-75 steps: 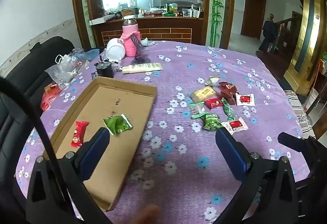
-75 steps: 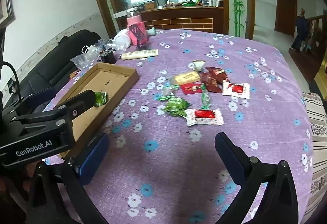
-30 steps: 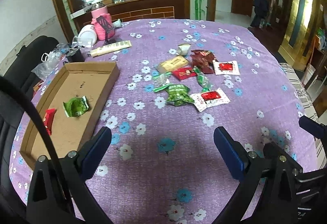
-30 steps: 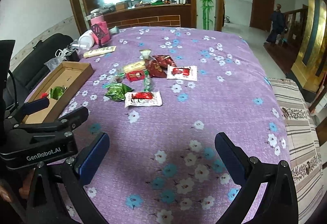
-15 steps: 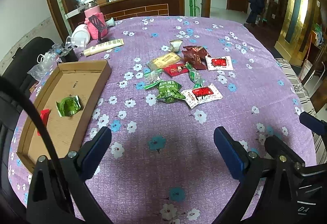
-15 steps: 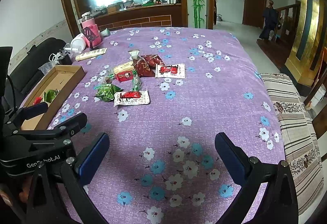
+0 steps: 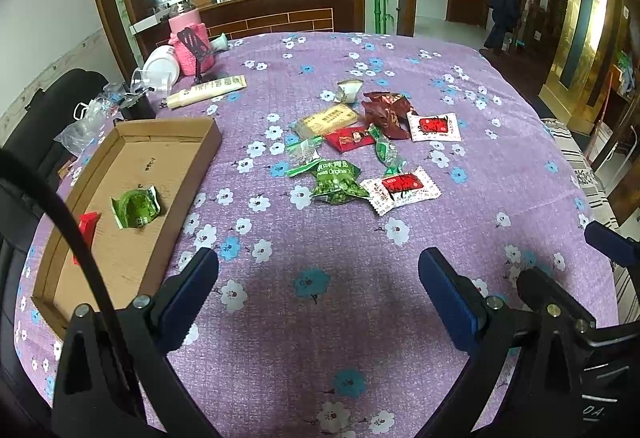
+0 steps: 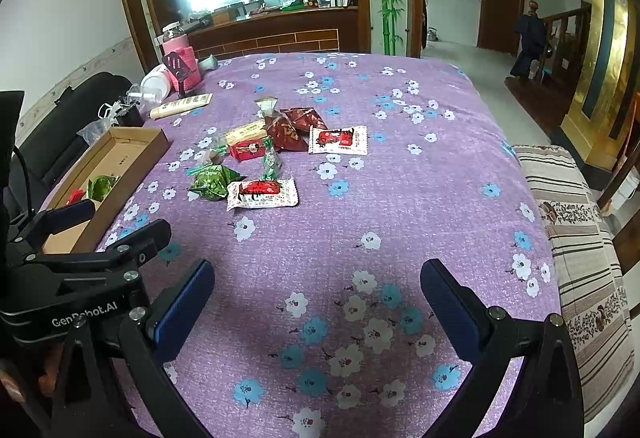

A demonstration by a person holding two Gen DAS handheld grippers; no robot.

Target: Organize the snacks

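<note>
From the right wrist we see our right gripper spread wide and empty above the purple flowered tablecloth, the snack packets heaped well ahead, and the cardboard tray left of them behind our left gripper.

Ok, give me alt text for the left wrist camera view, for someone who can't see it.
The open left gripper hovers over a purple flowered tablecloth, empty. Ahead lies a loose cluster of snack packets; to the left, a shallow cardboard tray holds a green packet and a red packet.
</note>
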